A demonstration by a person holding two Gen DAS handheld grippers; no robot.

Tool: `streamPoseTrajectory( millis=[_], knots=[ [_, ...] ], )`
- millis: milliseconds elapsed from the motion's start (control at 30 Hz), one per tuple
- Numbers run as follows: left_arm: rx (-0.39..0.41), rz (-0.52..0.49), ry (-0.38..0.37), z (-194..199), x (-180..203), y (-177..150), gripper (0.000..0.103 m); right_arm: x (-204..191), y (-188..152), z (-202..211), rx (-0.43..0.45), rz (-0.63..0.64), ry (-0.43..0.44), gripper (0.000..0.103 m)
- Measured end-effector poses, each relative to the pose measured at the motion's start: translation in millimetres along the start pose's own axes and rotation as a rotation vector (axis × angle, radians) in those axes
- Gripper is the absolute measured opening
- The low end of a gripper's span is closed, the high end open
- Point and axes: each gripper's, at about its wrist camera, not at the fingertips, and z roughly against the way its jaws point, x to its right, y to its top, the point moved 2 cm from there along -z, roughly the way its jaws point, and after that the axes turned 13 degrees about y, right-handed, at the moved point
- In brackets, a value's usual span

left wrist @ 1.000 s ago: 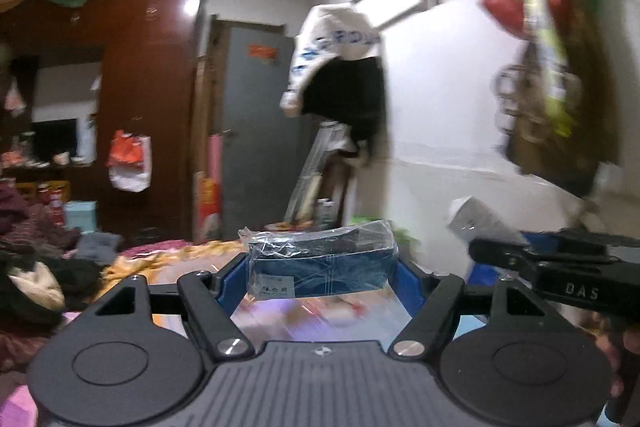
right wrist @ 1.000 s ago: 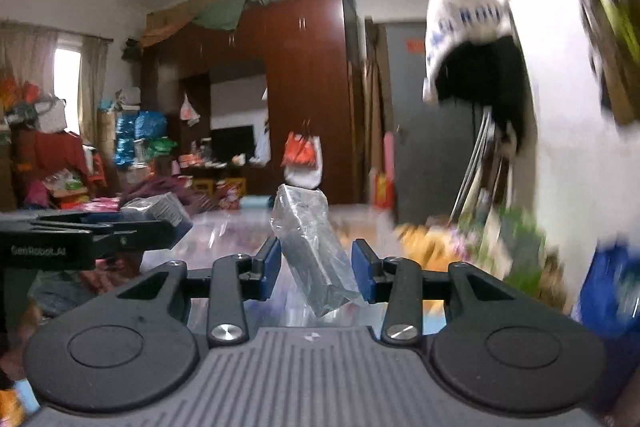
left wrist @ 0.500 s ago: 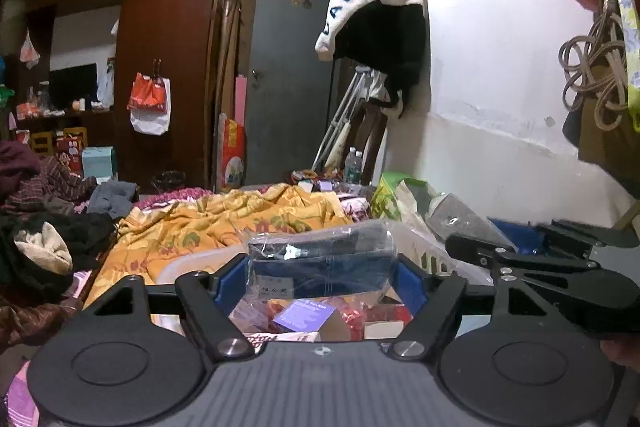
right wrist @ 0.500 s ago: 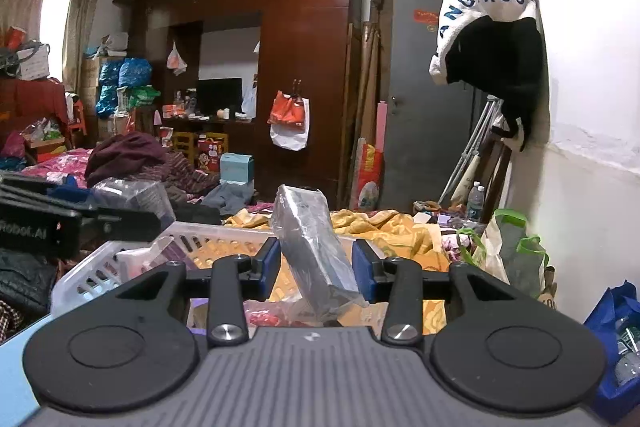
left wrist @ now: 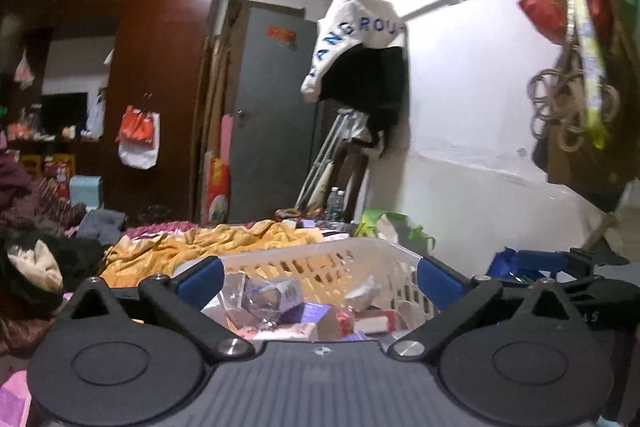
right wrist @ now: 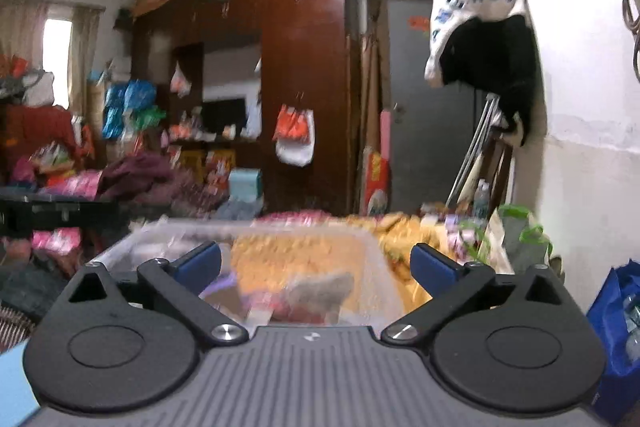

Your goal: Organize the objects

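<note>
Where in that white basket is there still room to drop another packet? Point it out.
Room is scarce. The white basket is crowded along its near side, where wrapped packets are piled. The freest patch lies beyond the pile, against the far slatted wall. Both the left gripper and the right gripper are opening, with nothing between their jaws. The yellow blanket behind is rumpled, not flat.

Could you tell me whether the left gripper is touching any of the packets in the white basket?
Apart. The left wrist view shows the left gripper opening, nothing between its blue pads; the packets lie below in the white basket.
</note>
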Motion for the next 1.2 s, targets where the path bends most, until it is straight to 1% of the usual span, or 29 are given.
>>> streamPoseTrajectory(
  millis=[67,167,267,333,400,467,500,567,733,867,1000,1100,1200],
  knots=[
    [-0.011,-0.020,-0.004,1.9,2.9,-4.7,0.103,-3.5,-9.1,10.5,0.001,-0.013,-0.036,0.103],
    [-0.025,-0.049,0.008,3.0,5.7,-14.1,0.103,-7.8,-22.5,25.3,0.028,-0.039,-0.076,0.103],
    [-0.048,-0.056,0.025,4.9,5.6,-23.8,0.103,-7.4,-28.7,34.8,0.059,-0.030,-0.064,0.103],
    [-0.048,-0.045,0.028,6.8,3.0,-28.5,0.103,-5.0,-28.5,35.3,0.035,-0.045,-0.072,0.103],
    [-0.052,-0.048,0.071,7.8,2.6,-32.5,0.103,-3.3,-29.0,35.0,0.034,-0.046,-0.112,0.103],
    [-0.041,-0.051,0.099,9.4,2.4,-36.1,0.103,-1.0,-28.3,30.0,0.005,-0.014,-0.138,0.103],
    [-0.049,-0.051,0.112,8.8,2.4,-37.7,0.103,0.3,-28.9,27.8,0.005,-0.005,-0.151,0.103],
    [-0.049,-0.039,0.111,9.6,1.0,-39.0,0.103,0.7,-28.0,23.9,0.019,0.004,-0.167,0.103],
    [-0.056,-0.042,0.125,10.0,0.9,-38.2,0.103,-6.9,-32.2,21.3,0.003,-0.004,-0.098,0.103],
    [-0.072,-0.060,0.132,6.6,6.5,-40.6,0.103,-13.3,-35.2,15.7,0.006,0.024,-0.104,0.103],
    [-0.083,-0.066,0.128,4.7,9.3,-44.1,0.103,-9.9,-38.2,11.0,0.006,-0.010,-0.069,0.103],
    [-0.084,-0.078,0.135,4.5,11.5,-45.7,0.103,-7.2,-39.0,12.8,0.028,-0.041,-0.037,0.103],
    [-0.083,-0.084,0.135,3.2,12.2,-47.4,0.103,-3.9,-38.0,13.9,0.044,-0.059,-0.044,0.103]
  ],
)
